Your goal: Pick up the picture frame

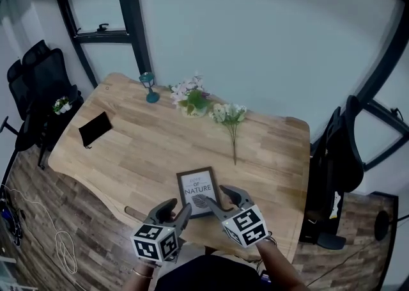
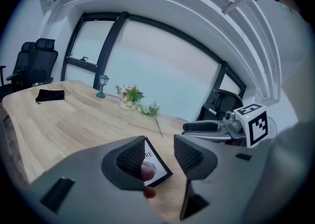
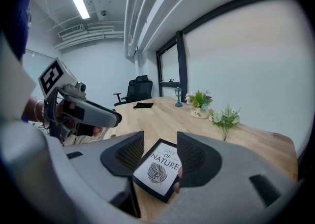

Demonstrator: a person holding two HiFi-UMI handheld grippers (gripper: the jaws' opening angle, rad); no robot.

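**Inspector:** Report the work surface and large items.

**Operator:** I stand at the near edge of a light wooden table (image 1: 128, 155). One black office chair (image 1: 38, 85) stands off its left end. A second black chair (image 1: 342, 162) stands off its right end.

**Inspector:** State of each claw.

**Operator:** My left claw (image 1: 179, 208) is low over the near edge with its jaws apart. In the left gripper view the gap of that claw (image 2: 160, 156) holds nothing, and only a corner of the picture frame (image 2: 156, 166) shows past the left jaw. My right claw (image 1: 223, 199) is just beside it, jaws also apart. In the right gripper view the jaws of my right claw (image 3: 160, 154) stand either side of the frame, not closed on it.

**Inspector:** Position of the task item.

**Operator:** The picture frame (image 1: 197, 190) lies flat on the table, face up, close to the near edge. Its black border surrounds a white print with a leaf. My left claw is at its near-left corner and my right claw is at its near-right side. I cannot tell whether either jaw touches it.

**Inspector:** Remaining items.

**Operator:**
- A potted flower arrangement (image 1: 192, 99) stands at the far edge.
- A loose flower sprig (image 1: 231, 120) lies just to its right.
- A black pouch (image 1: 95, 128) lies toward the left end.
- A small teal lantern (image 1: 149, 86) stands left of the pot.

All four are well apart from the frame.
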